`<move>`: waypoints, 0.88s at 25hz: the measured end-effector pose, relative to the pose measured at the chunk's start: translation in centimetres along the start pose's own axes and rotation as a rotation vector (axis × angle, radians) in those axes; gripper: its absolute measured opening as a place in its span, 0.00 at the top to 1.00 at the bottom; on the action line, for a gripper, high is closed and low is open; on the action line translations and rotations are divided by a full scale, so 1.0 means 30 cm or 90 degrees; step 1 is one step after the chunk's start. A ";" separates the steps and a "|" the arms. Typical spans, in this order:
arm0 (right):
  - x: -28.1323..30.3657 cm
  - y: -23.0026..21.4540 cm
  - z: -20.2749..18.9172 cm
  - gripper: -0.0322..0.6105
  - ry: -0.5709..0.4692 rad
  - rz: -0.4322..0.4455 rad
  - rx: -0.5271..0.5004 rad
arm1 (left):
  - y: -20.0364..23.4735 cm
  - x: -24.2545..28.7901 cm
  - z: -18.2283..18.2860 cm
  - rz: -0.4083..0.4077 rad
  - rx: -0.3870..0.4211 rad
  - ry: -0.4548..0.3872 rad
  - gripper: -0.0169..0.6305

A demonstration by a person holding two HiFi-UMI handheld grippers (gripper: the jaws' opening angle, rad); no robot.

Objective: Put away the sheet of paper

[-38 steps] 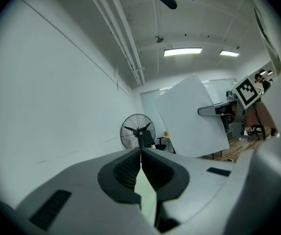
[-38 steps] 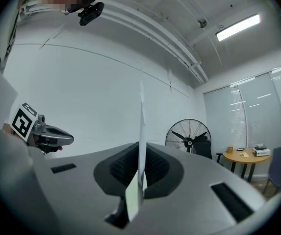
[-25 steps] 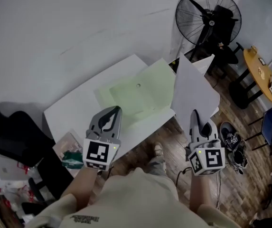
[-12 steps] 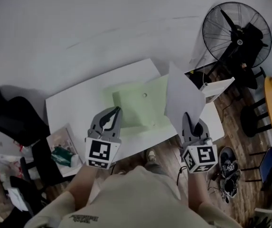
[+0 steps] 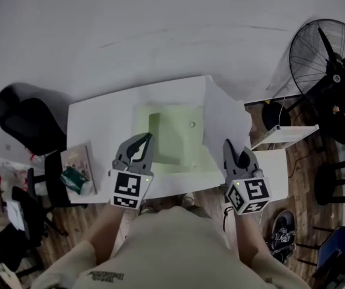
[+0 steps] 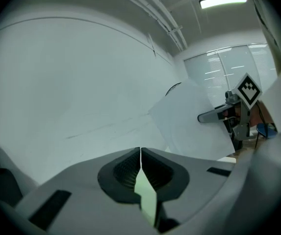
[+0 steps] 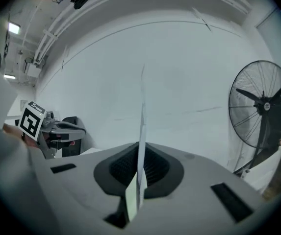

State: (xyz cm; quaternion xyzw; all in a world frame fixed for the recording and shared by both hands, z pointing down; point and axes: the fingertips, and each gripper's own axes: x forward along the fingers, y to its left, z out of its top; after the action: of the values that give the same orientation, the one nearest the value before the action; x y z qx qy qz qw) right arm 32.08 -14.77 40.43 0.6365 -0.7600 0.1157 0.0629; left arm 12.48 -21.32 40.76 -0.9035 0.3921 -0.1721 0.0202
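**A:** Head view first. Where is it?

**B:** The sheet of paper stands nearly upright over the right end of the white table. Its lower corner is pinched in the right gripper. The left gripper hovers over the near-left edge of a pale green folder lying flat on the table.

**A:** How will it handle?

**B:** Light and floppy, I'd judge. Held by one corner it will sway and bend, and it would crease easily. An edge grip like this suits it (a flat sheet offers little else), and the free gripper could steady the opposite edge.

**A:** Left gripper view?

**B:** Its fingers are pressed together at the tips with nothing between them. The green in the gap below looks like the folder beyond, though I can't be sure. The sheet of paper shows off to the right.

**A:** Right gripper view?

**B:** The sheet of paper runs edge-on between the closed fingers, clamped.

**A:** Any writing?

**B:** None readable. The sheet looks blank. Each cube bears only black-and-white square markers, and the print on the person's shirt is too small to read.
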 end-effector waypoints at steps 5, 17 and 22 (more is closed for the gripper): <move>0.082 -0.027 -0.054 0.91 0.023 0.068 0.022 | -0.002 0.011 -0.043 0.056 -0.013 0.035 0.94; 0.243 -0.032 -0.221 0.91 0.091 0.133 0.072 | 0.051 -0.014 -0.166 0.139 -0.058 0.092 0.94; 0.274 -0.039 -0.291 0.91 0.122 0.124 0.112 | 0.064 -0.009 -0.223 0.133 -0.068 0.112 0.94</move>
State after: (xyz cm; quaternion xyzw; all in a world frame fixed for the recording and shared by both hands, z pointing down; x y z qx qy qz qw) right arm 31.28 -20.57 50.95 0.5491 -0.7955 0.2473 0.0674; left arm 8.76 -21.79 46.63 -0.8387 0.4931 -0.2266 -0.0450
